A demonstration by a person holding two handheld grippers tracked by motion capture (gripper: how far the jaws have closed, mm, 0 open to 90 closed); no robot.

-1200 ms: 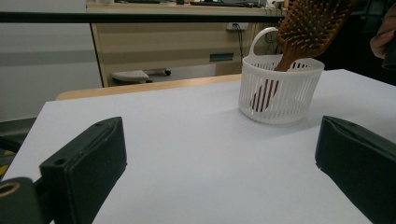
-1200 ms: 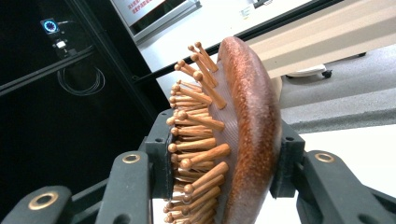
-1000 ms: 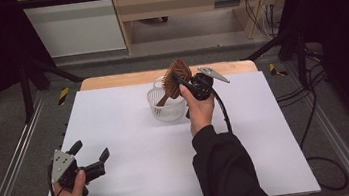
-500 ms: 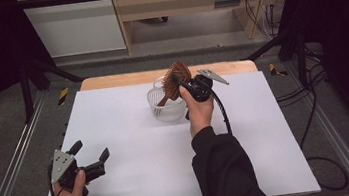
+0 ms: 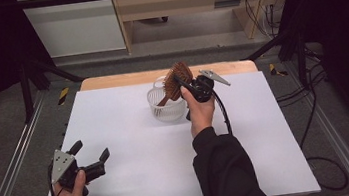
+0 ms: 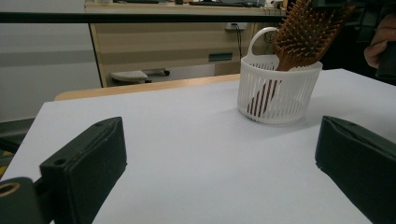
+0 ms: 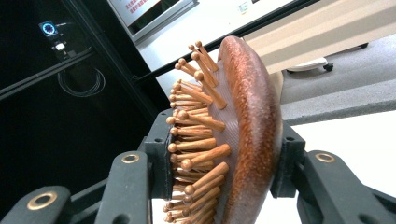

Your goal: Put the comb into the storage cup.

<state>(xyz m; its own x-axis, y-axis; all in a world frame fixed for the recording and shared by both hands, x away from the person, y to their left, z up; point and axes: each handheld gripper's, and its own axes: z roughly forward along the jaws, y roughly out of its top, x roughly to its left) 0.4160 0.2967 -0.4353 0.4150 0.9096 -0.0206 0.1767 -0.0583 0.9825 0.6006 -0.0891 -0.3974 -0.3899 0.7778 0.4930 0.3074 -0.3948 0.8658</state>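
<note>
My left gripper [image 5: 92,161] rests near the table's [image 5: 133,148] front left corner, jaws apart and empty. At centre back, my right gripper [image 5: 181,84] clamps the wooden hairbrush [image 5: 179,77], its handle inside the white basket [image 5: 166,106].

The basket [image 5: 166,104] is sitting on the table [image 5: 116,135] toward its far edge, the hairbrush [image 5: 176,80] standing in it (handle down).
</note>
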